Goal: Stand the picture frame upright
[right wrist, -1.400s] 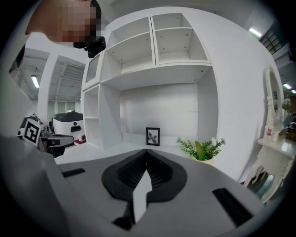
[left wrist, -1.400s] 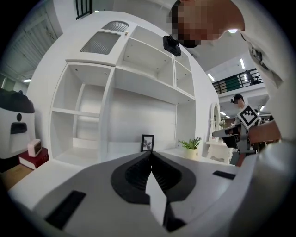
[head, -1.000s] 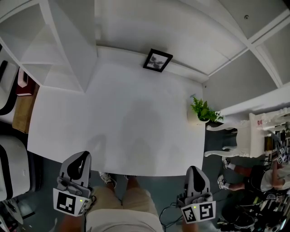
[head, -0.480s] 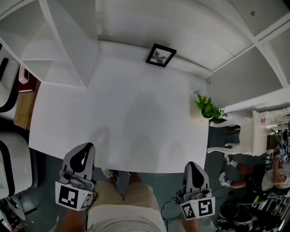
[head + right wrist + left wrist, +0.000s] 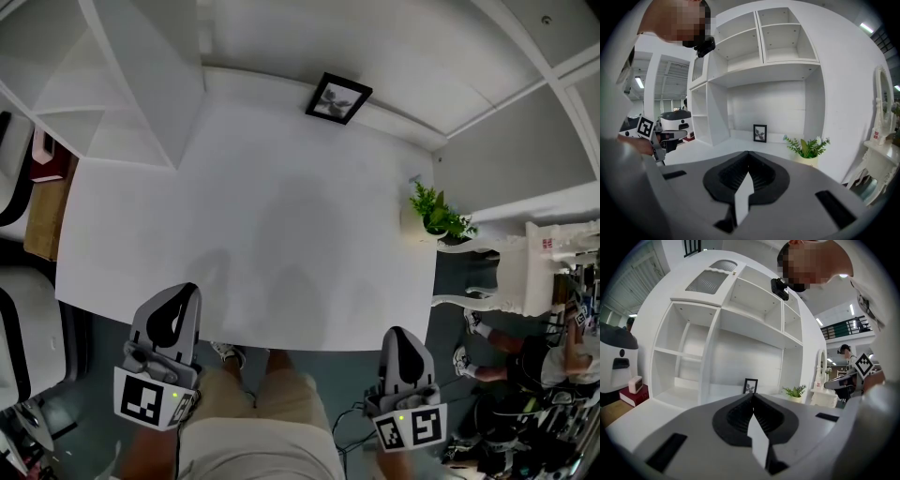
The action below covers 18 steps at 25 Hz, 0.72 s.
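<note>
A black picture frame (image 5: 337, 98) with a plant print stands upright against the back wall at the far edge of the white table (image 5: 253, 225). It shows small in the left gripper view (image 5: 750, 386) and in the right gripper view (image 5: 760, 133). My left gripper (image 5: 174, 316) hangs at the table's near edge on the left, jaws shut and empty. Just off the near edge on the right my right gripper (image 5: 400, 342) is also shut with nothing in it. Both are far from the frame.
A small potted green plant (image 5: 433, 214) sits at the table's right edge. White shelving (image 5: 122, 84) rises at the back left. A white ornate chair (image 5: 511, 272) stands right of the table, with a person (image 5: 553, 356) beyond. My legs are below the near edge.
The view has shifted slightly; both grippers stay at the near edge, shut. The frame has not moved.
</note>
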### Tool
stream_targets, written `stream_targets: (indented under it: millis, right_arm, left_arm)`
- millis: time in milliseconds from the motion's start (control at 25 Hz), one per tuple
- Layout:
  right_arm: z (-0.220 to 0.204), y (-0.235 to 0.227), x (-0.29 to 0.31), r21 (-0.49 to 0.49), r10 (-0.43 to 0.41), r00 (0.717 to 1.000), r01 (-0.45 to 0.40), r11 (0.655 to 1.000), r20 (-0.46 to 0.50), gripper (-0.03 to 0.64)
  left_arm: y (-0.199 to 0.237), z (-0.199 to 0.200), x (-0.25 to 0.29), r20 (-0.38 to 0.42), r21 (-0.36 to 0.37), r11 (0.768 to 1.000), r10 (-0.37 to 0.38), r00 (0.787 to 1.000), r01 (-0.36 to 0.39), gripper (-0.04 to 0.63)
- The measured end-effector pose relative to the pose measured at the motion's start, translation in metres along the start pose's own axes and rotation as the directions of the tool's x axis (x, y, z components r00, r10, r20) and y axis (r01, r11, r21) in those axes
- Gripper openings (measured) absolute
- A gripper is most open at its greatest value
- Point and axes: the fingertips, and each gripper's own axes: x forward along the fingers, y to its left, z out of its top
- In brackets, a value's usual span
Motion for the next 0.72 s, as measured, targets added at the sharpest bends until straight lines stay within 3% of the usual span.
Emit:
stream_targets:
  millis: [720]
  right_arm:
    - [0.003,0.011,0.008,-0.004,0.004,1.0,-0.004,1.0,0.002,0.009]
  left_arm:
    - [0.006,-0.002,-0.001,0.003,-0.01,1.0,-0.005,1.0,0.005,0.017]
